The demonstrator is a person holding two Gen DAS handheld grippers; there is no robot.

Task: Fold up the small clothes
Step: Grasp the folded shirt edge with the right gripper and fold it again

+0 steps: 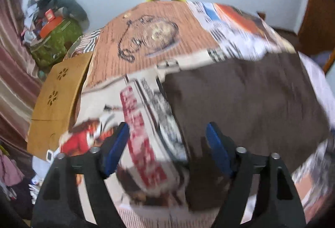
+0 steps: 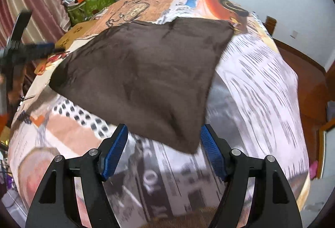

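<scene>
A: The brown cloth [image 2: 142, 73] lies flat on the bed [image 2: 261, 73], its near corner at 12 o'clock of the right hand-held gripper [image 2: 164, 149].

B: Both stand wide, holding nothing; the left hand-held gripper [image 1: 167, 149] straddles the cloth's edge, though blur hides it.

A: Pinch both near corners together, lift evenly, fold away.

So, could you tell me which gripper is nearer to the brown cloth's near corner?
Right. The right gripper has the brown cloth corner between its open jaws; the left gripper is at the cloth's left edge.
</scene>
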